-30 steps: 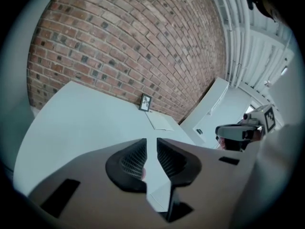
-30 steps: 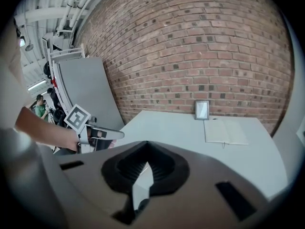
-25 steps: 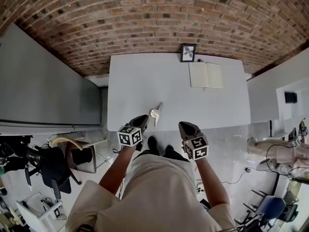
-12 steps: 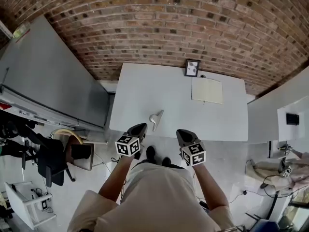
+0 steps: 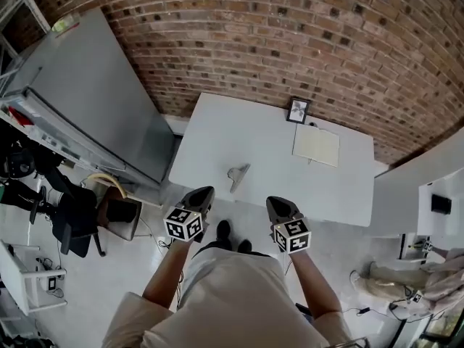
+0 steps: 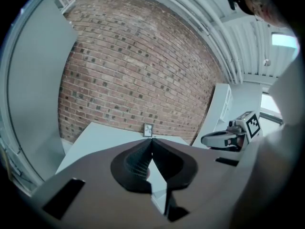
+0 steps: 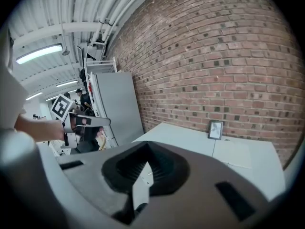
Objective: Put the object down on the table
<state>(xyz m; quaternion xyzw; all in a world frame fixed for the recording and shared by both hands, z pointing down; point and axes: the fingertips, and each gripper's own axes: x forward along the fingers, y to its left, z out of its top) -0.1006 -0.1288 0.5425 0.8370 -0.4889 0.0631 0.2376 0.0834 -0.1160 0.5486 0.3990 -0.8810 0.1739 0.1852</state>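
A small pale grey object (image 5: pixel 237 175) lies on the white table (image 5: pixel 217 133) close to its near edge, with nothing holding it. My left gripper (image 5: pixel 202 193) hangs short of the table edge, just left of and nearer than the object, jaws shut and empty. My right gripper (image 5: pixel 277 204) is level with it to the right, also shut on nothing. In the left gripper view the left gripper (image 6: pixel 151 139) has its jaws pressed together, pointing over the table (image 6: pixel 100 135). The right gripper (image 7: pixel 147 143) looks the same in its own view.
A small framed picture (image 5: pixel 297 110) stands at the table's far edge by the brick wall, with an open notebook (image 5: pixel 316 145) in front of it. A tall grey cabinet (image 5: pixel 94 100) flanks the table on the left; a black chair (image 5: pixel 72 220) stands lower left.
The view has drawn back from the table. Both grippers now hang further from its near edge, and the object has stayed where it lay.
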